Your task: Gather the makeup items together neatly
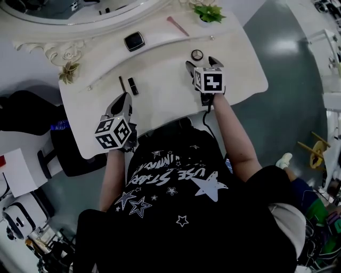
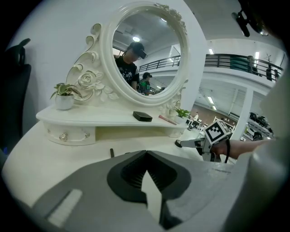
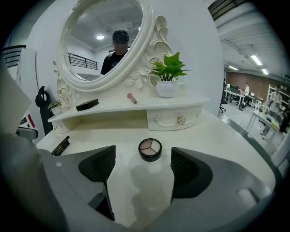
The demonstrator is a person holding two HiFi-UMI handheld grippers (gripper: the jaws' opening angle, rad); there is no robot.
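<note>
On the white vanity table (image 1: 160, 101) a round eyeshadow compact (image 1: 197, 54) lies just beyond my right gripper (image 1: 201, 62). That gripper (image 3: 142, 158) is open and the compact (image 3: 150, 148) sits a little ahead of its tips, untouched. A black lipstick (image 1: 132, 86) and a thin dark pencil (image 1: 122, 83) lie ahead of my left gripper (image 1: 124, 97). Its jaws (image 2: 146, 153) meet at the tips with nothing between them. On the raised shelf rest a black square compact (image 1: 134, 41) and a pink stick (image 1: 177, 25).
An oval mirror (image 2: 144, 50) stands behind the shelf. A potted plant (image 1: 209, 13) sits at the shelf's right end, a small one (image 1: 68, 72) at its left. Small drawers with knobs (image 3: 181, 120) lie under the shelf. A black seat (image 1: 69, 149) stands left of the table.
</note>
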